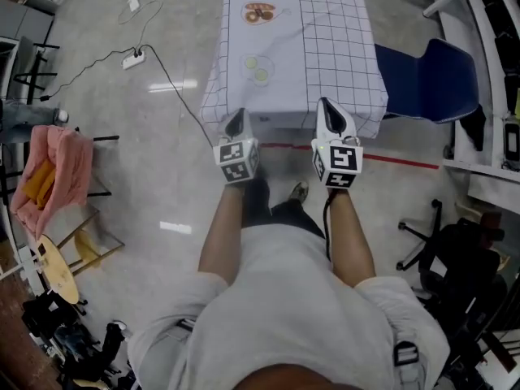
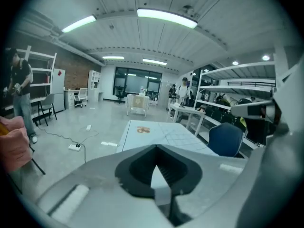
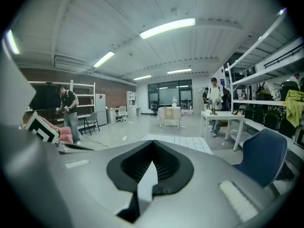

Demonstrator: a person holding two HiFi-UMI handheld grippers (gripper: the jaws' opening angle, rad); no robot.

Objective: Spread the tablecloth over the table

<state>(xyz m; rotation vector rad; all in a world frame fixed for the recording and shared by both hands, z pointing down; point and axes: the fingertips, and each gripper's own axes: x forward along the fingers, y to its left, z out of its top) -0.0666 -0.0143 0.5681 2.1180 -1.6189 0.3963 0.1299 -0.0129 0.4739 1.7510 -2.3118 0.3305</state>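
Two claws are held just before the table (image 1: pixel 280 121): the left gripper (image 1: pixel 237 116) is closed on nothing, the right gripper (image 1: pixel 327 106) likewise. The tablecloth (image 1: pixel 301 47) is already draped over the table, so little is judged left beyond smoothing.

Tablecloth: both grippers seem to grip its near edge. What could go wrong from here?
1. The left gripper and right gripper are shut on the near hem of the tablecloth; a strong pull toward the person may drag it off the far end.
2. The blue chair stands close to the right side; the hanging cloth may catch on it.
3. The cable lies on the floor by the left corner; a foot may snag it.
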